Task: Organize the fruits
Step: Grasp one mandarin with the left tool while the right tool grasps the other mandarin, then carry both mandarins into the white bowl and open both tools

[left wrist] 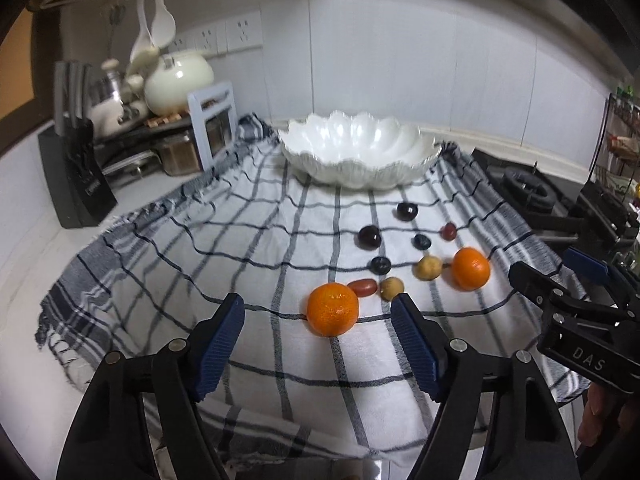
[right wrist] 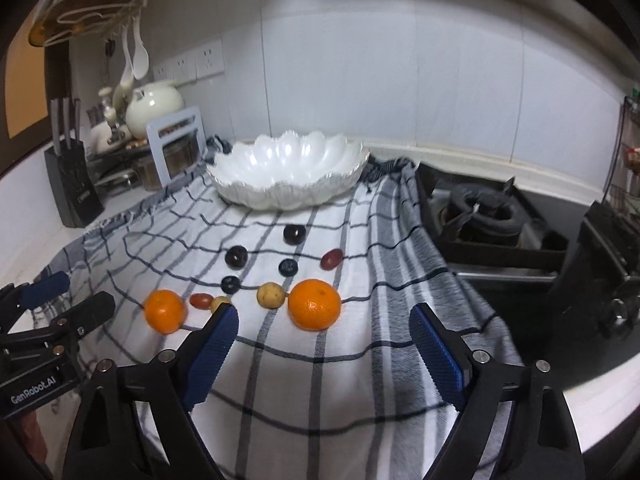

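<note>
A white scalloped bowl [left wrist: 356, 152] [right wrist: 288, 168] stands empty at the back of a checked cloth [left wrist: 180, 248]. Loose fruit lies in front of it: two oranges, dark round plums [left wrist: 369, 237], blueberries [left wrist: 381, 265], tan longans [left wrist: 428, 267] and red cherry tomatoes [left wrist: 362, 286]. My left gripper [left wrist: 319, 304] is open, with the left orange [left wrist: 332, 309] just ahead between its fingertips, untouched. My right gripper [right wrist: 324, 316] is open too, and the right orange [right wrist: 315, 304] sits just beyond its tips. Each gripper also shows at the edge of the other's view.
A black knife block [left wrist: 80, 176] and a rack with a cream pot [left wrist: 178, 80] stand at the left. A gas hob [right wrist: 484, 216] adjoins the cloth's right edge, with a wire rack [right wrist: 628, 152] behind. The counter's front edge runs below the cloth.
</note>
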A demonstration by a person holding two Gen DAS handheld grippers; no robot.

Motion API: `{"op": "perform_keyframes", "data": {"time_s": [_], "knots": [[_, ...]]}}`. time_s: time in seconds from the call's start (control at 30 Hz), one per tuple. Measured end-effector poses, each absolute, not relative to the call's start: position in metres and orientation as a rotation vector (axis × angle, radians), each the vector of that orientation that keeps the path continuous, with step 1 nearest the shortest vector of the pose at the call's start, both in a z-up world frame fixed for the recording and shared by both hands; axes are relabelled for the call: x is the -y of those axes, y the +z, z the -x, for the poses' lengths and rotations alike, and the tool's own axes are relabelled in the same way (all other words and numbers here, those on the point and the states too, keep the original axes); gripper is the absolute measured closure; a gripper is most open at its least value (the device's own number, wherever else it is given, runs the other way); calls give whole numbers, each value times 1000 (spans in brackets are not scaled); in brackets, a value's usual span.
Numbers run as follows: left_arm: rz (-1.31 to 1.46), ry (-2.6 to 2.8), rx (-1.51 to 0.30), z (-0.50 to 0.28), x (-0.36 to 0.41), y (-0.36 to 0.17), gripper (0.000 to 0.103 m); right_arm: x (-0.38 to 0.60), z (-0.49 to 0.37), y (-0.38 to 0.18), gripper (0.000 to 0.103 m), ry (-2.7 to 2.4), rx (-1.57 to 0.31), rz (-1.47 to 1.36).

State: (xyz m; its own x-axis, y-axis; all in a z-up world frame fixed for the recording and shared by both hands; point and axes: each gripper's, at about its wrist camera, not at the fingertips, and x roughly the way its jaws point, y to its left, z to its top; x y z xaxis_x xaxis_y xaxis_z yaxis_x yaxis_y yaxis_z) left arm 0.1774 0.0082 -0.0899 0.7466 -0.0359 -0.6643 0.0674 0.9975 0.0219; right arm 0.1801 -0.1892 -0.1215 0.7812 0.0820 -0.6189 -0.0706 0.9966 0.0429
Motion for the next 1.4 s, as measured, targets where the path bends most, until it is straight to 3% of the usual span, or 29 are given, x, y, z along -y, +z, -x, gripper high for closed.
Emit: {"op": "perform_keyframes", "data": {"time_s": [0.57, 0.8, 0.93, 1.4], "knots": [[-38, -109, -866, -227, -4, -142, 42, 183, -243, -172, 34, 108, -790, -44], [-51, -128, -871, -233, -1, -147, 55, 182, -251, -179, 43, 116, -809, -47], [-49, -136, -868, -235, 0, -147, 59, 181, -255, -182, 54, 125, -825, -48], [-24, -150, -841, -240, -4, -135, 61, 176, -256, -172, 56, 148, -807, -43]]}}
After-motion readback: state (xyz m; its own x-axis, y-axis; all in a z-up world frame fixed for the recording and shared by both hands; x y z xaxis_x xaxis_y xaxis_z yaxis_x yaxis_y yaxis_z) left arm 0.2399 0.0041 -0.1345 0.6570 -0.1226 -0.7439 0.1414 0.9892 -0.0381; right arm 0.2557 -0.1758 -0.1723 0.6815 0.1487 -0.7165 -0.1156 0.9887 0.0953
